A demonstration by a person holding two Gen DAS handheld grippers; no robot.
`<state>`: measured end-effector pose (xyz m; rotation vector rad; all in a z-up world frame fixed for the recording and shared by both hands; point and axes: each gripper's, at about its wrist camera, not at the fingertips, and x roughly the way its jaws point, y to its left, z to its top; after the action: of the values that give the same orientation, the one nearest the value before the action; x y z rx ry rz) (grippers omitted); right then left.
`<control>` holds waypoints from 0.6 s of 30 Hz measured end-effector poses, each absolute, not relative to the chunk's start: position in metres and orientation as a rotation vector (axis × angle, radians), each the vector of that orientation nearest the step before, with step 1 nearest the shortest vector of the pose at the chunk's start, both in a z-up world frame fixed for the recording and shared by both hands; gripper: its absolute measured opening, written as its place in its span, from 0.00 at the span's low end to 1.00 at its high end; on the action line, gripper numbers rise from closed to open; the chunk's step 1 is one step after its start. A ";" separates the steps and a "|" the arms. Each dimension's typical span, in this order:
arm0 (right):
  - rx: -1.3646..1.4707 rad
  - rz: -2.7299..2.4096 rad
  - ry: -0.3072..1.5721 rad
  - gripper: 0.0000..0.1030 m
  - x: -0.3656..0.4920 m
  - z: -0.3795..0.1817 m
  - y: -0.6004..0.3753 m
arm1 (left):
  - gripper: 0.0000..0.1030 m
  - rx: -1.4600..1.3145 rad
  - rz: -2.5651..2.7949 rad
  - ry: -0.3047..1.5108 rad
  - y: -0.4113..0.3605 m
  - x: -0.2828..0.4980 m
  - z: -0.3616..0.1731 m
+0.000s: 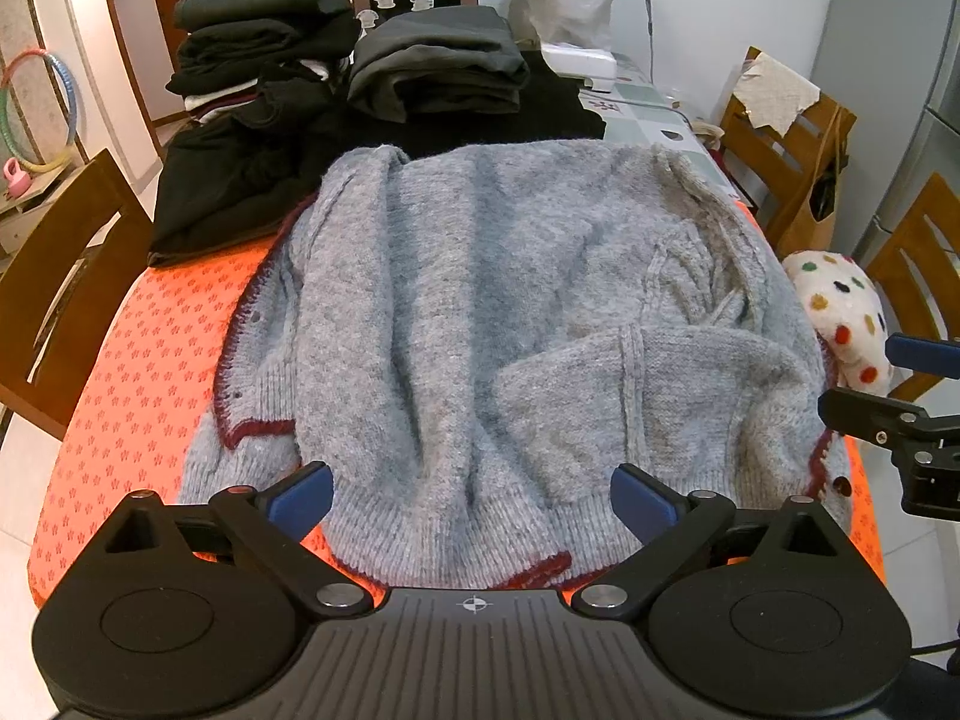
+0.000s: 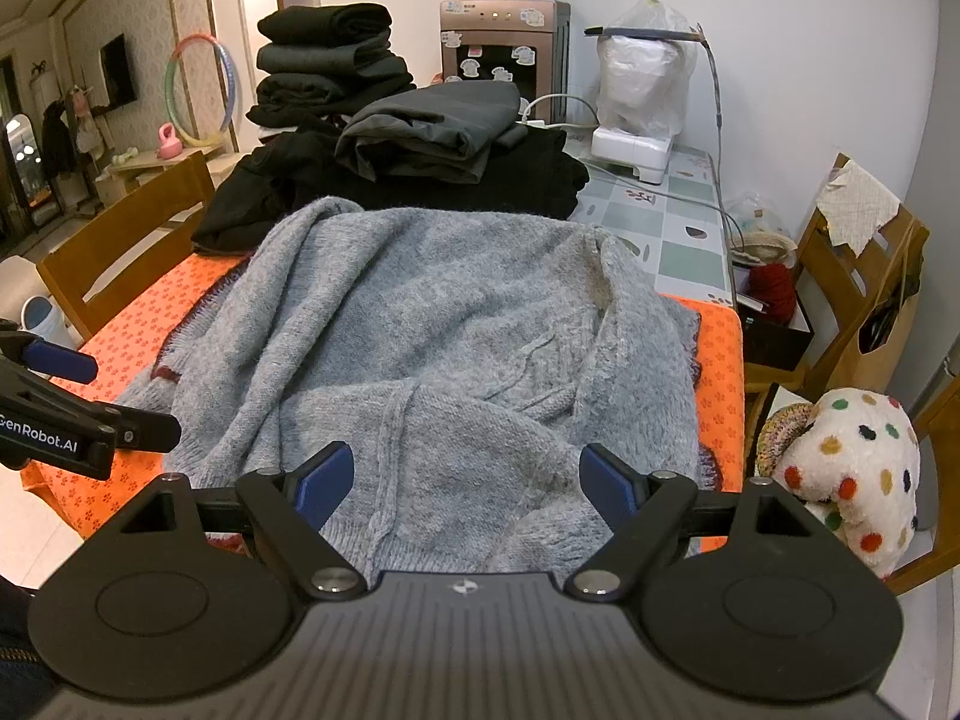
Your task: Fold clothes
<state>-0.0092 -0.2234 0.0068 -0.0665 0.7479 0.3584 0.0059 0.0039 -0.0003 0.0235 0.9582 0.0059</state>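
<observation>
I have the grey sweater (image 1: 480, 312) spread over the orange cloth (image 1: 150, 348) at the table's near end, one sleeve folded across its near right part. Its near hem runs under my left gripper (image 1: 471, 495), so I can't see where the fabric ends there. That gripper's jaws stand wide apart above the hem, blue pads (image 1: 303, 495) clear of the wool and nothing between them. My right gripper (image 2: 468, 480) is likewise spread wide over the folded sleeve, gripping nothing; its body hides the sweater's near edge in the right view.

Only a finger and part of the frame of each gripper shows in the other's camera, cut off at the picture edge.

Toward the far end, black clothes (image 1: 252, 30) sit stacked at the left, a dark grey folded pile (image 1: 438, 60) beside them, both on a loose black garment whose shape I can't read. A spotted plush (image 2: 852, 474) lies off the table's right edge, partly hidden by the gripper.
</observation>
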 end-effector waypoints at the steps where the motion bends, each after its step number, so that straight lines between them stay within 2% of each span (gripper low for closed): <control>1: -0.067 0.358 0.748 0.84 -0.009 0.007 -0.223 | 0.96 0.023 0.006 0.958 0.004 0.006 0.000; 18: -0.072 0.358 0.756 0.85 -0.006 0.005 -0.220 | 0.97 0.018 0.005 0.963 0.005 0.006 -0.002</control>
<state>-0.0064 -0.2203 0.0052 -0.0725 0.7557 0.3584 0.0059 0.0049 -0.0024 0.0184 0.9635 0.0049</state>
